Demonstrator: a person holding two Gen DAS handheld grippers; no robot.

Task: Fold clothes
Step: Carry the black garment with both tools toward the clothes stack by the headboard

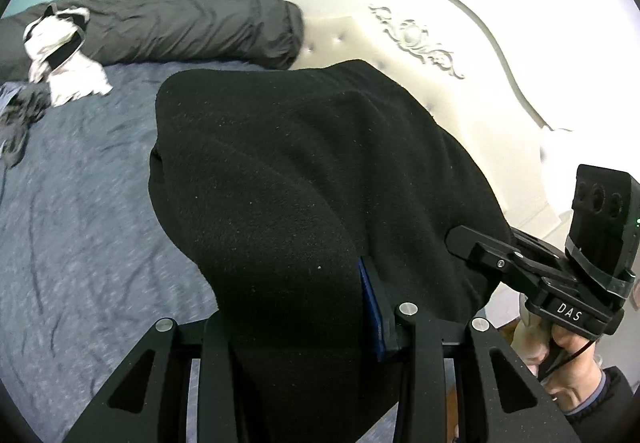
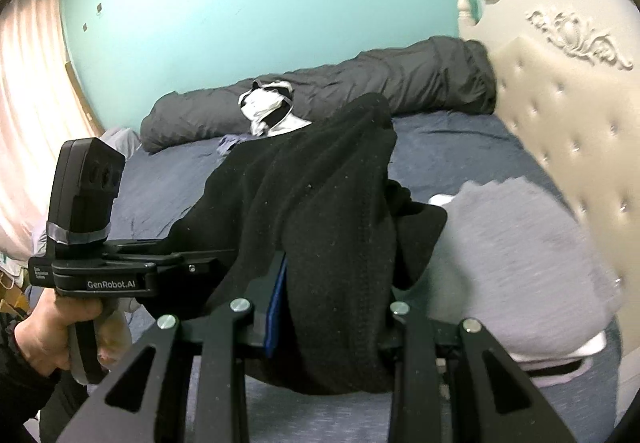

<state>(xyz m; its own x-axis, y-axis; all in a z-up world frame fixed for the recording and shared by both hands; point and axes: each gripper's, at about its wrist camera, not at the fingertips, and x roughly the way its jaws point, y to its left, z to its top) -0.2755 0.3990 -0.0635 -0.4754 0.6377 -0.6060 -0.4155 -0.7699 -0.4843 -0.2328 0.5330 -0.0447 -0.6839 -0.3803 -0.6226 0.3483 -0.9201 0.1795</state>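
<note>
A black fleece garment (image 1: 280, 163) hangs lifted above the bed, bunched over both grippers. In the left wrist view my left gripper (image 1: 308, 319) is shut on its near edge, with one blue finger pad (image 1: 370, 307) showing beside the cloth. My right gripper (image 1: 460, 239) bites the same garment from the right, held by a hand (image 1: 568, 363). In the right wrist view the black garment (image 2: 320, 183) is pinched in my right gripper (image 2: 332, 307), and my left gripper (image 2: 192, 263) clamps its left edge. The cloth hides the fingertips.
A blue-grey bedsheet (image 1: 80, 243) lies below. A rolled dark grey duvet (image 2: 360, 83) runs along the teal wall, with a white and black garment (image 2: 268, 107) on it. A folded grey garment (image 2: 520, 255) sits by the cream headboard (image 2: 568, 103).
</note>
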